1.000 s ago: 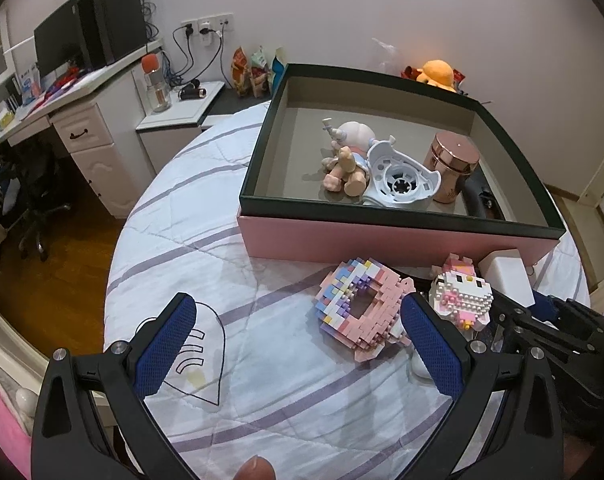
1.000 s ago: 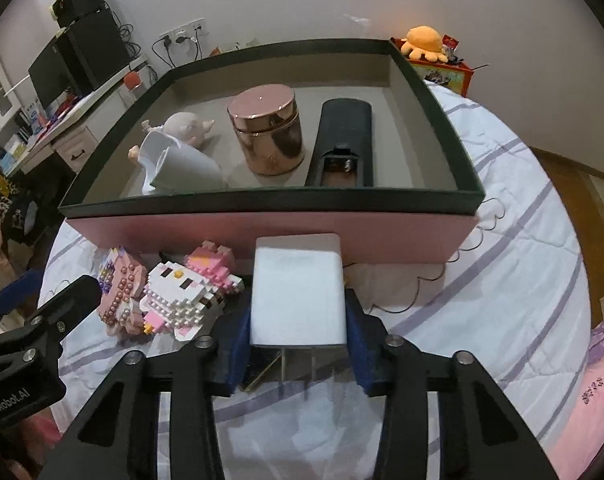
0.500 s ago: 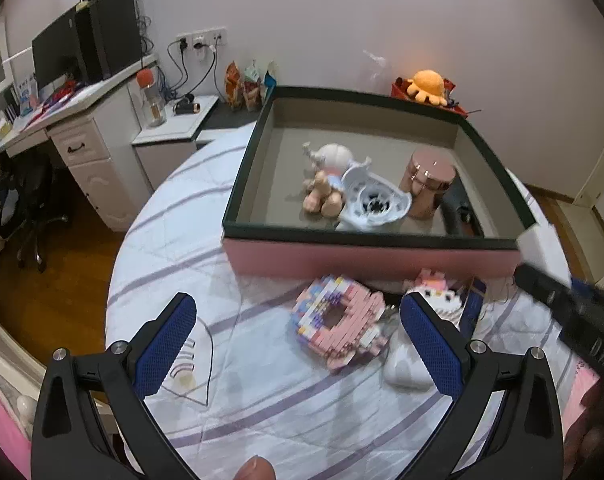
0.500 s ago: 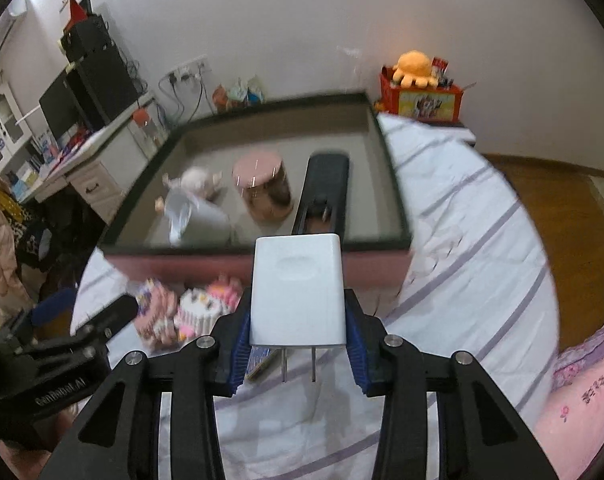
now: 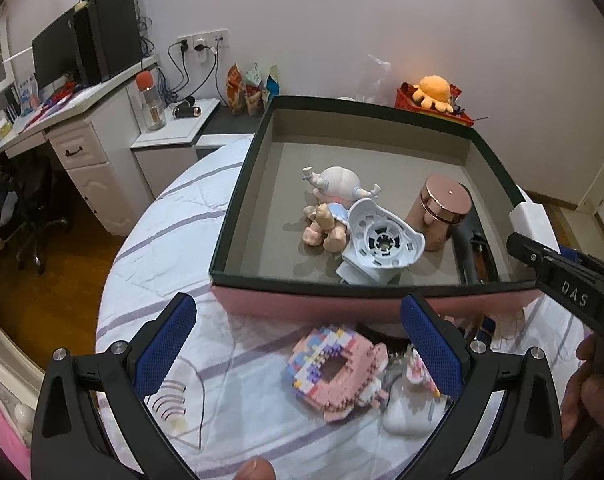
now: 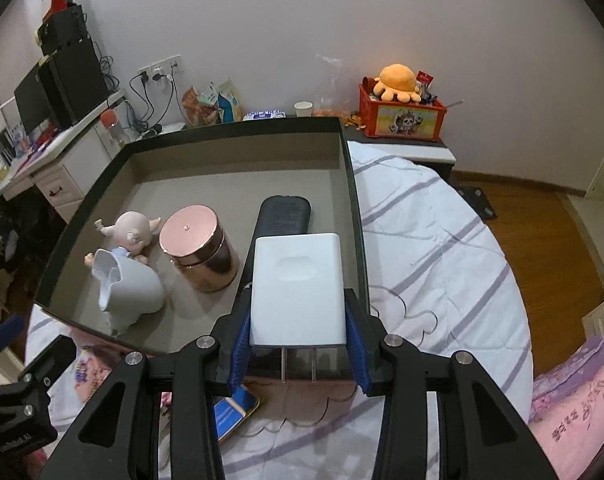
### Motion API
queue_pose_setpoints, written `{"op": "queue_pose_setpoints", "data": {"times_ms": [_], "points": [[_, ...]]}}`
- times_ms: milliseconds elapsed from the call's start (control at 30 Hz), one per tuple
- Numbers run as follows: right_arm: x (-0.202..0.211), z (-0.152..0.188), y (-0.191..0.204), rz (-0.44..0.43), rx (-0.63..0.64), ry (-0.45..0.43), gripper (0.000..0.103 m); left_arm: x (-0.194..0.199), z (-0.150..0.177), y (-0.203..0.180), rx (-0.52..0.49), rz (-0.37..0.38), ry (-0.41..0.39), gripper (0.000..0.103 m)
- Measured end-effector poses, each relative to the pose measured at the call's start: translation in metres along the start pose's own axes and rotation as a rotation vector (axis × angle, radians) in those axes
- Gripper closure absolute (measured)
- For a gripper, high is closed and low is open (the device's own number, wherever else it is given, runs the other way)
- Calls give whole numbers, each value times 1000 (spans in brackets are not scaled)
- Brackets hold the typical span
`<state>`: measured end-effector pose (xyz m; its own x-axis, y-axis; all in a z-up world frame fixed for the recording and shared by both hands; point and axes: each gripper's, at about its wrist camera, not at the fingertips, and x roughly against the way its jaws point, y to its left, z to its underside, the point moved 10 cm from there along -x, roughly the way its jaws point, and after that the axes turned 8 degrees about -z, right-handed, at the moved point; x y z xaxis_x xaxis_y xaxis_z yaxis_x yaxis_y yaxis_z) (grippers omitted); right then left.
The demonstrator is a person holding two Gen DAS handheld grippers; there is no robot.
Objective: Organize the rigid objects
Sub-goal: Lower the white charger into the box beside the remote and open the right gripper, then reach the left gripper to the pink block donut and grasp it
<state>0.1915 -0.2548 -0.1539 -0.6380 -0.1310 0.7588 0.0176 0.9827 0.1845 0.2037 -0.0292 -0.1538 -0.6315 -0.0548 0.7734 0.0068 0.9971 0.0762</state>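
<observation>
My right gripper (image 6: 298, 344) is shut on a white plug charger (image 6: 298, 288), held above the near right corner of the pink box (image 6: 346, 184) with a dark rim. The charger (image 5: 530, 220) also shows in the left wrist view. Inside the box lie a pig figure (image 6: 132, 230), a white holder (image 6: 128, 292), a copper jar (image 6: 198, 248) and a black remote (image 6: 282, 216). My left gripper (image 5: 298, 348) is open and empty over the bed, above a pink block donut (image 5: 334, 372). A block kitty (image 5: 420, 372) is partly hidden by the right finger.
A white oval object (image 5: 406, 416) lies beside the donut. A blue phone-like item (image 6: 234, 412) lies under the right gripper. The box sits on a striped white bedspread (image 6: 442, 248). A desk (image 5: 82, 120) stands left, a red crate with an orange plush (image 6: 398, 108) behind.
My right gripper has lifted the charger from the bed and carried it forward over the box's near right corner. The left gripper has risen and drawn back, staying open.
</observation>
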Motion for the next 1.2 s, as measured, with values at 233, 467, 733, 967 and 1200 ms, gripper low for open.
{"op": "queue_pose_setpoints", "data": {"times_ms": [233,467,733,967,1200], "points": [[-6,-3,2,5,10,1,61,-7,-11,-9,-7,4,-10,0],[-4,-3,2,-5,-1,-12,61,-5,-15,-11,-9,3,-17,0],[25,-4,13,-31,-7,-78,24,17,-13,-10,-8,7,-45,0],[64,-1,24,-55,-1,-132,24,50,-8,-2,2,6,-84,0],[99,14,26,-61,-2,-160,24,76,8,0,2,6,-101,0]]}}
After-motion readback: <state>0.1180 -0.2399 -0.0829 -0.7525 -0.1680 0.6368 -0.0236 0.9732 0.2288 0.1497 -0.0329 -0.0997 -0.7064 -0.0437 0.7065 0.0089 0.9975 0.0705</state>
